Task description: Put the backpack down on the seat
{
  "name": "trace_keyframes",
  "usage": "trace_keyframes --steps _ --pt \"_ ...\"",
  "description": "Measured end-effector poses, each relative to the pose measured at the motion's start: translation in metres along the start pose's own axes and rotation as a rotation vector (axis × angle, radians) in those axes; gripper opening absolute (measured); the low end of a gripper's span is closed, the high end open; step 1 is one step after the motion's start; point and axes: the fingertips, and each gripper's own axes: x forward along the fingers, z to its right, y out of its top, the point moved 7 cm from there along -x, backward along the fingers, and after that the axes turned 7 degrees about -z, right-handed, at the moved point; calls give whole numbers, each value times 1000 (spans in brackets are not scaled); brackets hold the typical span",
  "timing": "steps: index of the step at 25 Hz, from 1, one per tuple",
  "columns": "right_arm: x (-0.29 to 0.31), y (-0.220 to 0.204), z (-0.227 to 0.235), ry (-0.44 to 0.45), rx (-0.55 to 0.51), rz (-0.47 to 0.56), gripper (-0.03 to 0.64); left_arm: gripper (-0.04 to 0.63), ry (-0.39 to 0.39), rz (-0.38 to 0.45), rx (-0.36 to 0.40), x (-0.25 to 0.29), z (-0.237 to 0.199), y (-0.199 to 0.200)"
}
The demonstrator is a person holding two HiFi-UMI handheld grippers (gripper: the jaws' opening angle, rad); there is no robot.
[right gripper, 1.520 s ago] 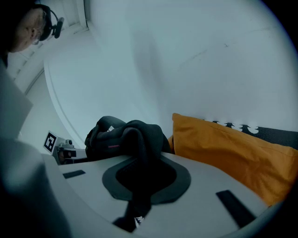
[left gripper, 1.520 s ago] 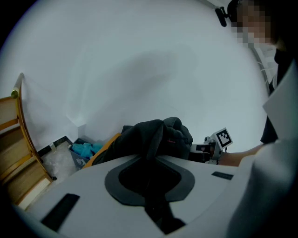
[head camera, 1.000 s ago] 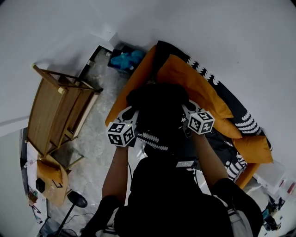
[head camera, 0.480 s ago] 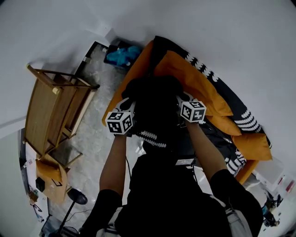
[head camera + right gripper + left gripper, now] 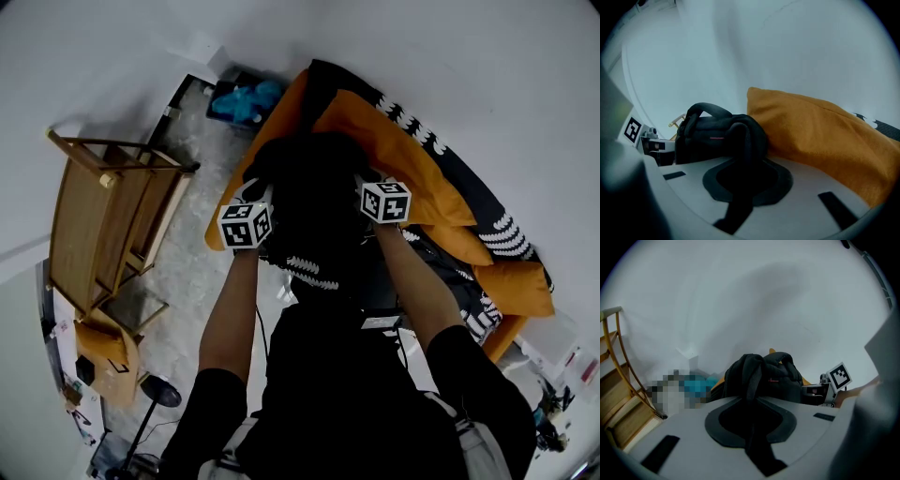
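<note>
A black backpack (image 5: pixel 314 202) hangs between my two grippers over the front edge of the orange sofa seat (image 5: pixel 246 178). My left gripper (image 5: pixel 266 208) is shut on one of its black straps (image 5: pixel 752 380), which runs down between the jaws. On the other side my right gripper (image 5: pixel 362 191) is shut on the second strap (image 5: pixel 740 140). In both gripper views the bag's bulk (image 5: pixel 771 378) (image 5: pixel 712 133) sits just past the jaws. Whether the bag's bottom touches the seat cannot be told; its body hides that.
An orange back cushion (image 5: pixel 820 136) stands right behind the bag. A black-and-white patterned throw (image 5: pixel 492 230) lies along the sofa back. A wooden rack (image 5: pixel 103 225) stands on the floor at left, a blue object (image 5: pixel 246 98) near the wall, an orange bag (image 5: pixel 105 361) lower left.
Both grippers and the backpack have moved forward, farther over the sofa. The grips on the straps have not changed.
</note>
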Motion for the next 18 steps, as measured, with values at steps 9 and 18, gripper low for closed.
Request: trace_keyframes --steps 9,18 --pt "11 2 2 -10 -7 -27 48 52 0 -41 -15 13 -8 4" --pt "-6 -7 3 18 -20 -57 59 89 -46 -51 -18 -2 -2 -6"
